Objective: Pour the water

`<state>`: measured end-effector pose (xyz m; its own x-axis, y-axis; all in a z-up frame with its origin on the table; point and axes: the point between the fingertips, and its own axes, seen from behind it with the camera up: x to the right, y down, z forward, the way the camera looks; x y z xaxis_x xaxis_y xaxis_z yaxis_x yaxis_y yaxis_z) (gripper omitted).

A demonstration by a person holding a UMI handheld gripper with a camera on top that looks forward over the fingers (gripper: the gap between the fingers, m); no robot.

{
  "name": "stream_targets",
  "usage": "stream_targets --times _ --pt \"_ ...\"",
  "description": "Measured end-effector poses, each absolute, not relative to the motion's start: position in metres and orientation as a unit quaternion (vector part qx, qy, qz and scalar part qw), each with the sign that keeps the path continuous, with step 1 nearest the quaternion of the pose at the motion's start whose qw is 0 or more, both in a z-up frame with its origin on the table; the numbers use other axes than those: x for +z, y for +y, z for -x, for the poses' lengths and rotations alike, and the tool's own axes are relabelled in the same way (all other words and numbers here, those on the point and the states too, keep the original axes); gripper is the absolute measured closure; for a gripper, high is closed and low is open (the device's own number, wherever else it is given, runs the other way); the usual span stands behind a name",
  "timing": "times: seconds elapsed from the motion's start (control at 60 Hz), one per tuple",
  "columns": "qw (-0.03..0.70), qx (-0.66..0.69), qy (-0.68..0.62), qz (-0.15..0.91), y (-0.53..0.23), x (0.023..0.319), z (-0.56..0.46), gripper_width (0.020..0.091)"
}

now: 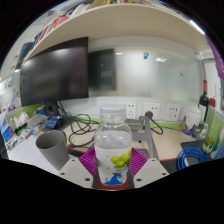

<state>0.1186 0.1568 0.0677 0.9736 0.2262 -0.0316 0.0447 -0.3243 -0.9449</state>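
Fingers [113, 172] appear to pinch a clear water bottle [113, 147], upright above the desk [165, 142]; grey cup [51, 150] stands nearby.

We see a pale wooden table [160, 132] bearing a grey plastic cup [51, 150] (upright) and tangled dark cables [72, 122].

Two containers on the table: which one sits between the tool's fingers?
The clear plastic water bottle with the white cap and green label stands between the tool fingers. The grey cup stands apart, off to the side.
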Motion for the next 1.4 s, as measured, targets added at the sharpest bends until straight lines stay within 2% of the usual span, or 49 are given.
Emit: stream_targets --times 0.167,0.25,0.383,0.433,0.533,0.583,0.733,0.95,1.2,1.4 --pt "0.592 0.058 -0.082 0.8 0.156 0.067 -0.121 0.0696" --pt "0.597 0.045 -0.08 0.797 0.155 0.068 -0.12 0.0669" --pt "0.596 0.034 -0.08 0.798 0.152 0.068 -0.12 0.0585" --pt "0.583 0.031 -0.084 0.807 0.149 0.062 -0.121 0.0515" --pt "0.555 0.029 -0.075 0.828 0.135 0.052 -0.125 0.023" --pt "0.556 0.022 -0.067 0.828 0.124 0.056 -0.13 0.0259" --pt "0.544 -0.009 -0.045 0.838 0.065 0.075 -0.136 0.0248" --pt "0.547 -0.012 0.002 0.837 -0.017 0.15 -0.107 0.0247" --pt "0.578 -0.028 0.04 0.815 -0.06 0.224 -0.093 0.0244" --pt "0.585 -0.033 0.049 0.809 -0.072 0.24 -0.087 0.0249"
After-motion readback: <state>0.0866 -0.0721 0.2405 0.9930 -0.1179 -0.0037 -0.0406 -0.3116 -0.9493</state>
